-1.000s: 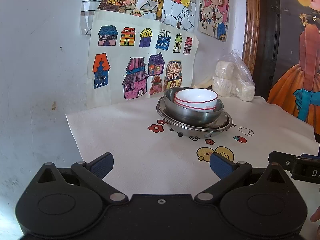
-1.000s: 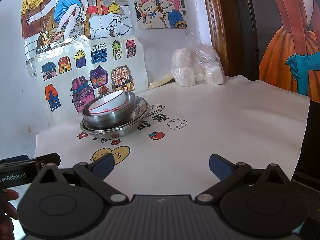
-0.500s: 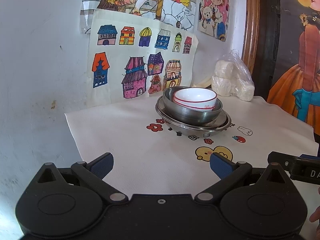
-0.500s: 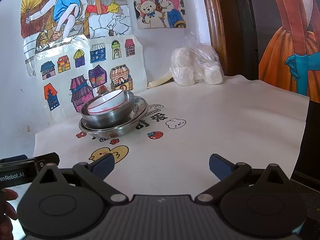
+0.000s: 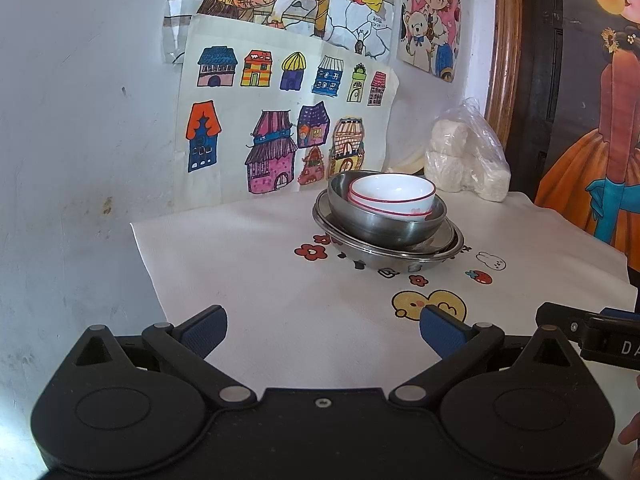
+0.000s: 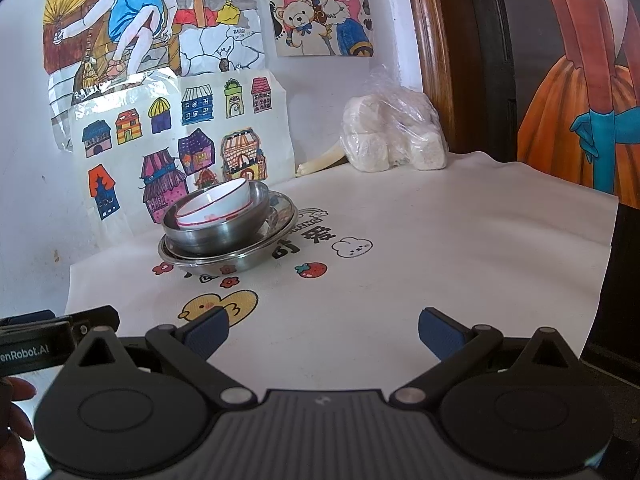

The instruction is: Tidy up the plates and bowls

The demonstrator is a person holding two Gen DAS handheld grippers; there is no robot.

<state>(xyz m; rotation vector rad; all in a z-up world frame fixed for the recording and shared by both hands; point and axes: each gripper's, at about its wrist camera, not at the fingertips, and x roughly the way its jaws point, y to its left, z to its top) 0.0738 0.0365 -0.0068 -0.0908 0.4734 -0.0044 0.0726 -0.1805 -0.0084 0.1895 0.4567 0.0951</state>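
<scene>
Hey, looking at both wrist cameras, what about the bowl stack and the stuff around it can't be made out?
- How many steel plates lie under the steel bowl: both views, rims overlap.
- White bowl, lower half: hidden inside the steel bowl.
- Contents of the plastic bag: pale lumps, wrinkled film blurs them.
- Table edge nearest the person: covered by the left gripper and right gripper.

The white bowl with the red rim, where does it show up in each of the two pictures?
Left wrist view: the white bowl sits right of centre, nested in the steel bowl.
Right wrist view: the white bowl sits left of centre, tilted.
Shared landmark: the yellow duck print on the tablecloth, just in front of the stack.
</scene>
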